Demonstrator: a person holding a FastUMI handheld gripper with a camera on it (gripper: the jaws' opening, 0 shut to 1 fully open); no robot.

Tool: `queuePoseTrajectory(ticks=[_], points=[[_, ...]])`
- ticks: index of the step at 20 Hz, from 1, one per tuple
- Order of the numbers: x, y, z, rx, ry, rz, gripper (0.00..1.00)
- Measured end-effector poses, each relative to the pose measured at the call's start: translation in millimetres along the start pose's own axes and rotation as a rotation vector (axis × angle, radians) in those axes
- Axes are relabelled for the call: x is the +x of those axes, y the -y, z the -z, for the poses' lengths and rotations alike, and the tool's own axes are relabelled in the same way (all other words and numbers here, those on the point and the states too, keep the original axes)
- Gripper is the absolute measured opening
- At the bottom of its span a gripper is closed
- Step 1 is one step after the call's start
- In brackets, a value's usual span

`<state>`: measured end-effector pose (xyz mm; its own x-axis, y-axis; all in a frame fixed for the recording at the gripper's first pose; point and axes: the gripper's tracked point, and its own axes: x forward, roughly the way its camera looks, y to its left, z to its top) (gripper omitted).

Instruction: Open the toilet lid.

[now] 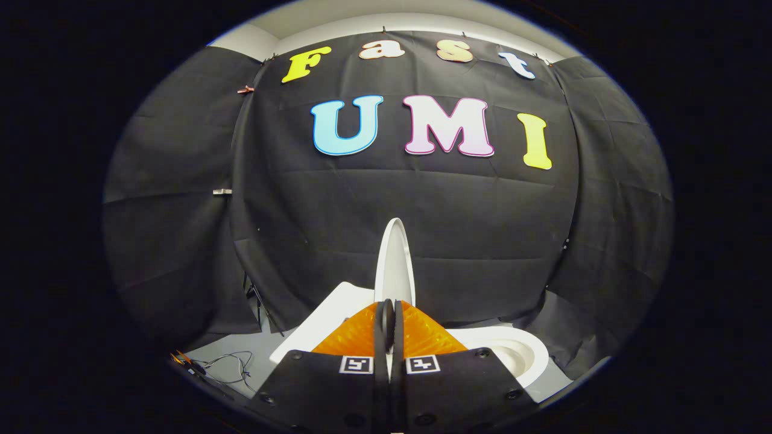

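1. The gripper's (pixel 389 325) black bodies and orange ribbed fingers (pixel 356 334) are covering much of the toilet, hiding the hinge and the lower end of the white plastic toilet lid (pixel 395 262).
2. The fingers are standing nearly together, with only a thin slit between their black-edged tips. The lid's near edge is running down into that slit, so the tips appear to be pinching it, though the contact itself is too cramped to make out with certainty.
3. The lid is standing raised and seen edge-on, showing as a slim white blade. Its long axis is running from 6 o'clock, at the fingertips, up to 12 o'clock, where its rounded tip is rising against the black cloth wall (pixel 482 229).
4. Which face of the lid is turned which way is hard to tell, since only the narrow edge and a sliver of one side are showing.
5. The white ceramic toilet bowl (pixel 512 352) is lying at about 4 o'clock from the fingertips, partly cut off by the right gripper body; its rim and inner hollow are showing.
6. A flat white slab (pixel 329 316) is sloping away at about 8 o'clock from the fingertips; what part of the toilet it is cannot be told.
7. Thin dark loose cables (pixel 232 367) are trailing on the grey floor (pixel 241 349) farther out at 8 o'clock.
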<state>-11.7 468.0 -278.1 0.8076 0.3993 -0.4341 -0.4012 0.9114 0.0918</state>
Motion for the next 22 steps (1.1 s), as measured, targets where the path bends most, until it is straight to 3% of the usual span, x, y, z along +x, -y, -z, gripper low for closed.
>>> queuePoseTrajectory(ticks=[8, 11, 12, 18, 22], points=[[4.8, -21.2, 1.0, -0.052, 0.007, -0.022, 0.08], [-2.4, -19.1, -0.2, -0.027, 0.020, -0.030, 0.17], [-8.0, -16.1, -6.6, -0.034, 0.032, -0.014, 0.22], [-46.6, -18.1, -59.4, -0.056, 0.148, -0.053, 0.98], [-77.0, -11.7, -96.3, -0.040, 0.209, -0.082, 0.99]])
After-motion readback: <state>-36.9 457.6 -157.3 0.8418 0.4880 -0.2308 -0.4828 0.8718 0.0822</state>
